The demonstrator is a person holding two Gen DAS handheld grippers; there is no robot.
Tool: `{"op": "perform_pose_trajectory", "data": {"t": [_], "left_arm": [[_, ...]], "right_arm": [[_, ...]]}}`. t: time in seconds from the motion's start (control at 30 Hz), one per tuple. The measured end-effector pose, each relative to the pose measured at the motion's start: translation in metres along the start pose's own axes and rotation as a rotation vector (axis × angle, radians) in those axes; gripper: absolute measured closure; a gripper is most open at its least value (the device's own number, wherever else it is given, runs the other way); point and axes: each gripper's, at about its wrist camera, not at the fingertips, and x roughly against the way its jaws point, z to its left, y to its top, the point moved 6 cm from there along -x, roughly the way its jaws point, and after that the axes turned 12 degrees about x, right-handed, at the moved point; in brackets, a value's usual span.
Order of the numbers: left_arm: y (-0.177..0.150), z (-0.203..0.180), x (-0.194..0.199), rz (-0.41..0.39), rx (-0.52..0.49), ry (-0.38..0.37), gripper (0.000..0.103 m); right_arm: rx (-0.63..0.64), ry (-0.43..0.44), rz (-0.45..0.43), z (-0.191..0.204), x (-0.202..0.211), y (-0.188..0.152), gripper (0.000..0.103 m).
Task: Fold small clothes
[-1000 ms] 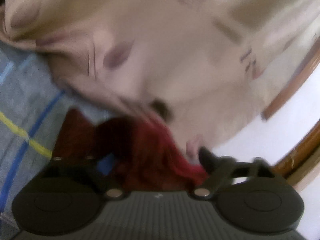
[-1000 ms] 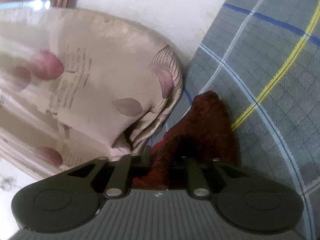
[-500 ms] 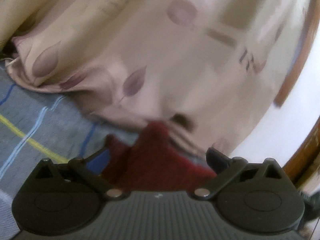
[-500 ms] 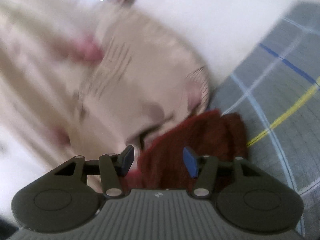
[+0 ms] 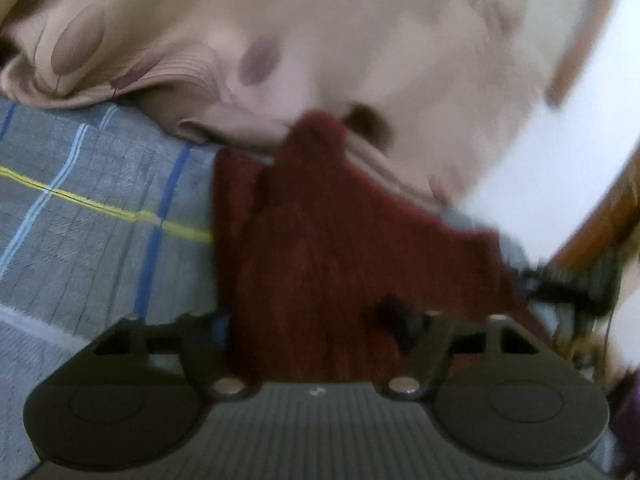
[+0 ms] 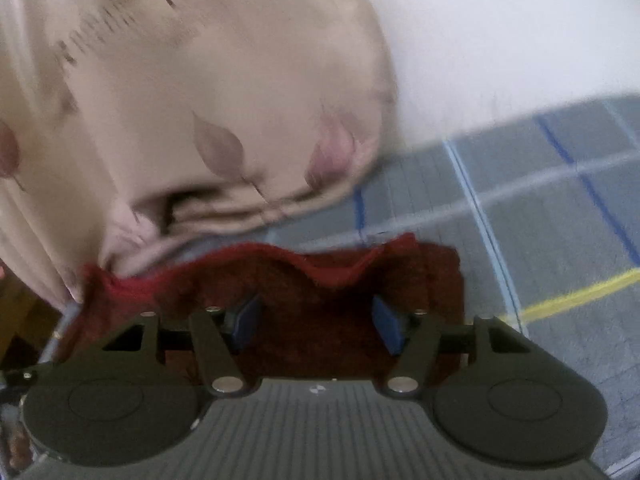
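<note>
Covering the bed, grey plaid blanket (image 5: 100, 240); beige curtain (image 6: 200, 100) behind.

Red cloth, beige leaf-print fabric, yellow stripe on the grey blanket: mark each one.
red cloth (image 6: 320, 320): right wrist view, its middle, between the blue pads.
beige leaf-print fabric (image 6: 200, 100): right wrist view, broad flat part.
yellow stripe (image 5: 100, 203): left wrist view, mid-run across the grey blanket (image 5: 80, 260).

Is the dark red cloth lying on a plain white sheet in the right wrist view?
No, the dark red cloth lies on a grey blanket crossed by blue, white and yellow lines, beside a beige leaf-print fabric.
</note>
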Motion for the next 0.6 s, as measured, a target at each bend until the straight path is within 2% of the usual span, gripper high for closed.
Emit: {"op": "perform_pose_trajectory", "data": {"t": [0.1,0.13,0.2,0.3,0.4,0.53,0.57,0.6], "left_arm": [[-0.013,0.000,0.013,-0.005,-0.037,0.024,0.045],[-0.014,0.004,0.019,-0.008,-0.017,0.014,0.045],[-0.012,0.008,0.027,-0.011,0.023,-0.012,0.045],[-0.012,0.010,0.033,-0.007,0.022,-0.052,0.044],[-0.013,0.007,0.032,0.000,0.027,-0.070,0.043],[-0.013,0.005,0.025,-0.003,0.047,-0.077,0.040],[-0.014,0.007,0.023,0.003,0.066,-0.078,0.041],[-0.014,0.010,0.021,0.006,0.086,-0.075,0.051]], "right_arm": [[-0.011,0.012,-0.009,-0.003,0.006,-0.004,0.038],[-0.045,0.025,-0.036,-0.004,0.016,-0.003,0.036],[-0.113,0.074,-0.131,-0.007,0.045,-0.005,0.024],[-0.142,0.088,-0.150,-0.012,0.086,-0.026,0.023],[-0.129,0.109,-0.112,-0.013,0.117,-0.057,0.023],[-0.064,0.124,-0.036,0.000,0.131,-0.095,0.023],[-0.043,0.138,-0.019,0.007,0.130,-0.101,0.023],[-0.012,0.142,-0.006,0.015,0.128,-0.105,0.024]]}}
